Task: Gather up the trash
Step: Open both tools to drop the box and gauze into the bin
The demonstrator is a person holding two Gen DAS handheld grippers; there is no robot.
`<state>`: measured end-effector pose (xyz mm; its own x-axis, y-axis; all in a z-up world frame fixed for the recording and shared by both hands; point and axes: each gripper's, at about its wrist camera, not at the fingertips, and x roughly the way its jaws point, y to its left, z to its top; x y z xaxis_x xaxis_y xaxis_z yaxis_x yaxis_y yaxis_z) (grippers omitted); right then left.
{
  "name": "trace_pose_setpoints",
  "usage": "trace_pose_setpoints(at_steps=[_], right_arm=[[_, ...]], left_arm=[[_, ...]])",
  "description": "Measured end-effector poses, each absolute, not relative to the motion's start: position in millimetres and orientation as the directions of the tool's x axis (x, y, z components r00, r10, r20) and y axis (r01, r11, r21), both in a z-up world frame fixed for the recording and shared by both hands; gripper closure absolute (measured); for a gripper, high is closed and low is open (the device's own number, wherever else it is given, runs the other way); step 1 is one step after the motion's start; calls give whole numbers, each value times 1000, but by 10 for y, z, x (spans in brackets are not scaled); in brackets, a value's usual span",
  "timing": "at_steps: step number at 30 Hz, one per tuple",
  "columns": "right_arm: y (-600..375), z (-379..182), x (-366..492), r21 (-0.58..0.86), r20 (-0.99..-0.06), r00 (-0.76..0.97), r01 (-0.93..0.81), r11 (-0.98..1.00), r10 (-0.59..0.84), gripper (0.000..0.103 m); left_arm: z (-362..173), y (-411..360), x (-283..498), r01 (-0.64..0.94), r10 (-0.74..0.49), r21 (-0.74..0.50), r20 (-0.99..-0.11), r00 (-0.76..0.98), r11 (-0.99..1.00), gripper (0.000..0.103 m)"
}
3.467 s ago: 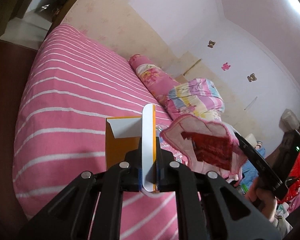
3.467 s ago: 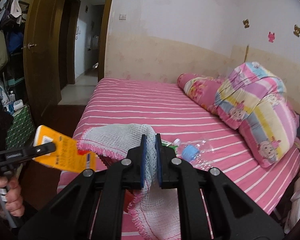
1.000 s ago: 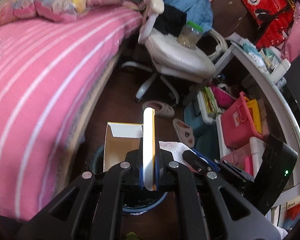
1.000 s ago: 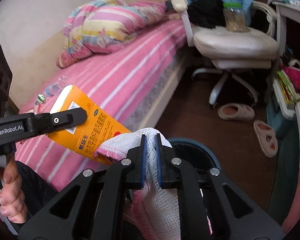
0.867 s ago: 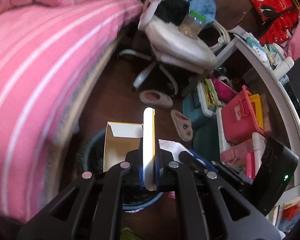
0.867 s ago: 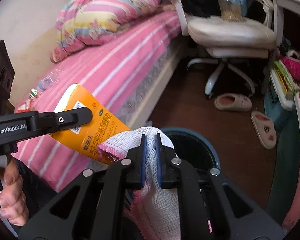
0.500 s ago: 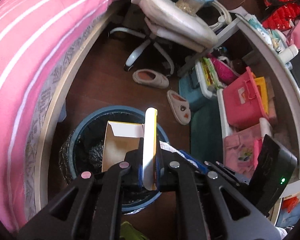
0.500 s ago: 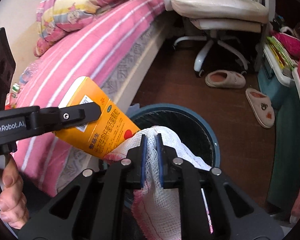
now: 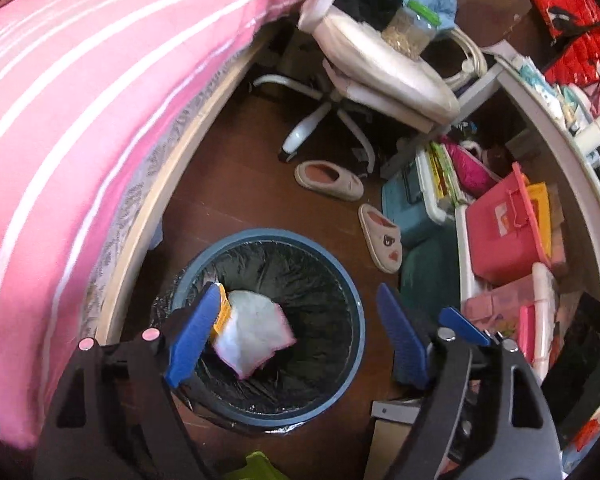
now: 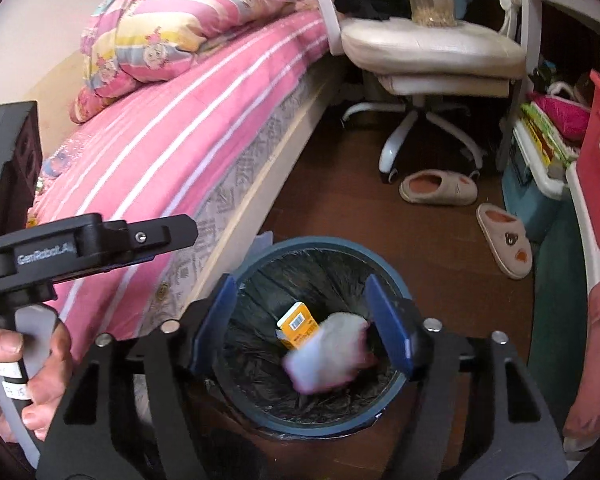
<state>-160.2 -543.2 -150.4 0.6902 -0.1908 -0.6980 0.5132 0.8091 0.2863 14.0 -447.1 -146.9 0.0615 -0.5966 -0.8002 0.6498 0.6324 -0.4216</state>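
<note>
Two pieces of trash, one orange cardboard box (image 10: 298, 325) and one white pink-edged gauze cloth (image 9: 253, 333), lie inside the round blue bin with black liner (image 9: 352, 300), evidently dropped there. Both the left gripper (image 9: 296, 336) and right gripper (image 10: 308, 320) hang above it, jaws spread and empty. Two beige slippers (image 9: 328, 180) sit nearby.

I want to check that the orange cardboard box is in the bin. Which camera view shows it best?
The right wrist view: the orange cardboard box lies in the black-lined blue bin, its barcode face visible. In the left wrist view only a yellow edge shows, behind a blue finger and the white cloth with pink edging.
</note>
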Motion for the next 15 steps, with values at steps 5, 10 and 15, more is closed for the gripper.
trace_pose_setpoints(at_steps=[5,10,15], right_arm=[[-5235,-1184,-1662,310,-645,743,468,828,-178,18],[-4931,-735,-1622,303,-579,800,393,868,-160,11],[-4573,-324,-1576,287,-511,850,308,907,-127,7]], left_arm=[[-1155,-4170,120,609,-649,-462,-751,118,645,20],[-760,-3718,83,564,-704,-497,-671,231,659,15],[-415,-3260,81,522,-726,-523,-599,337,674,13]])
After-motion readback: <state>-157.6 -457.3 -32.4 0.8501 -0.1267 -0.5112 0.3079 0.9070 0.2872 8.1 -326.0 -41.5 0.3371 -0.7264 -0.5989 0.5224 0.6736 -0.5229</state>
